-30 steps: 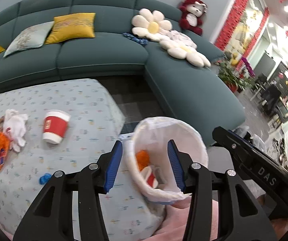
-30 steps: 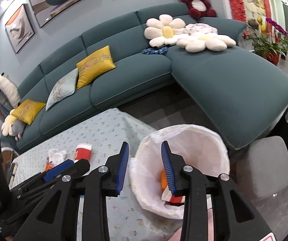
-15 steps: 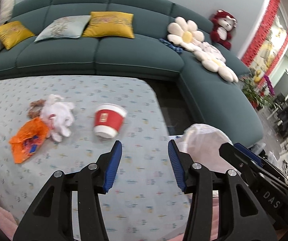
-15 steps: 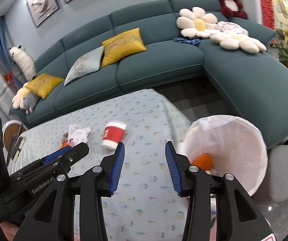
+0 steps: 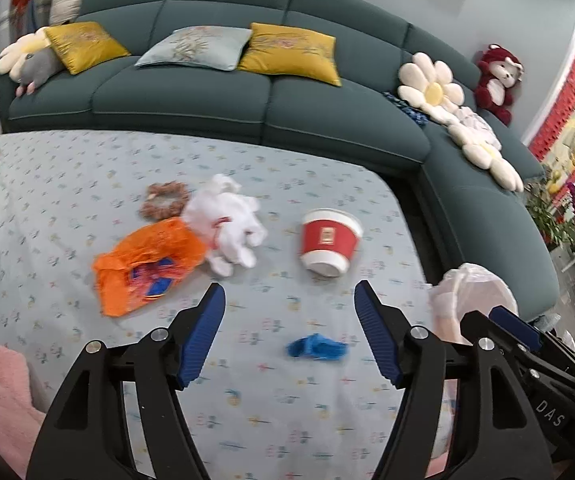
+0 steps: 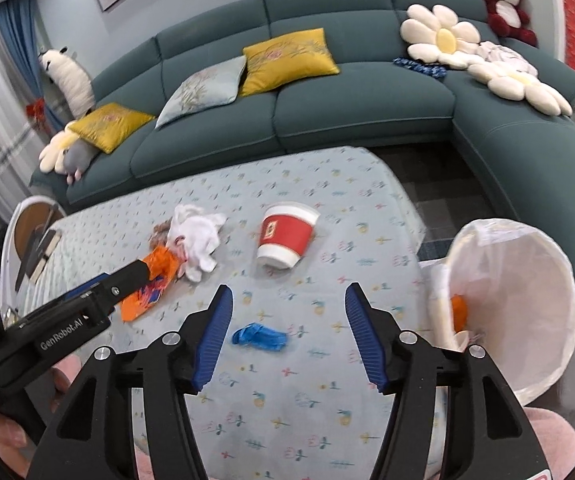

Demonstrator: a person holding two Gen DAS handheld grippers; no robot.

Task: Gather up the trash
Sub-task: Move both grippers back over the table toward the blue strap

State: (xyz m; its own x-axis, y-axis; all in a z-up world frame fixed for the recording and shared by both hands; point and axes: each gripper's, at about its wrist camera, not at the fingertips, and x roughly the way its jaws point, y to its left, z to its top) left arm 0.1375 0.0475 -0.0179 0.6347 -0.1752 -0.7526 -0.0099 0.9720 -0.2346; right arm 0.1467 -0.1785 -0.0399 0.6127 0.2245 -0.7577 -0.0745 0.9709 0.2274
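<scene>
On the patterned table lie a red paper cup (image 5: 329,240) on its side, crumpled white tissue (image 5: 227,226), an orange wrapper (image 5: 147,264) and a small blue scrap (image 5: 317,347). They also show in the right wrist view: the cup (image 6: 285,236), the tissue (image 6: 197,236), the wrapper (image 6: 153,284), the blue scrap (image 6: 259,335). My left gripper (image 5: 289,334) is open and empty just above the blue scrap. My right gripper (image 6: 287,334) is open and empty over the same scrap. A white-lined trash bin (image 6: 511,312) stands at the table's right edge with orange and other trash inside.
A brown ring-shaped item (image 5: 165,200) lies behind the tissue. A teal corner sofa (image 5: 247,96) with cushions and plush toys wraps the far and right sides. A round side table (image 6: 33,224) stands at the left. The bin liner (image 5: 471,292) shows beside the left gripper.
Both grippers swung left from over the bin to the table and opened wider. The blue scrap now lies between the fingers of each.
</scene>
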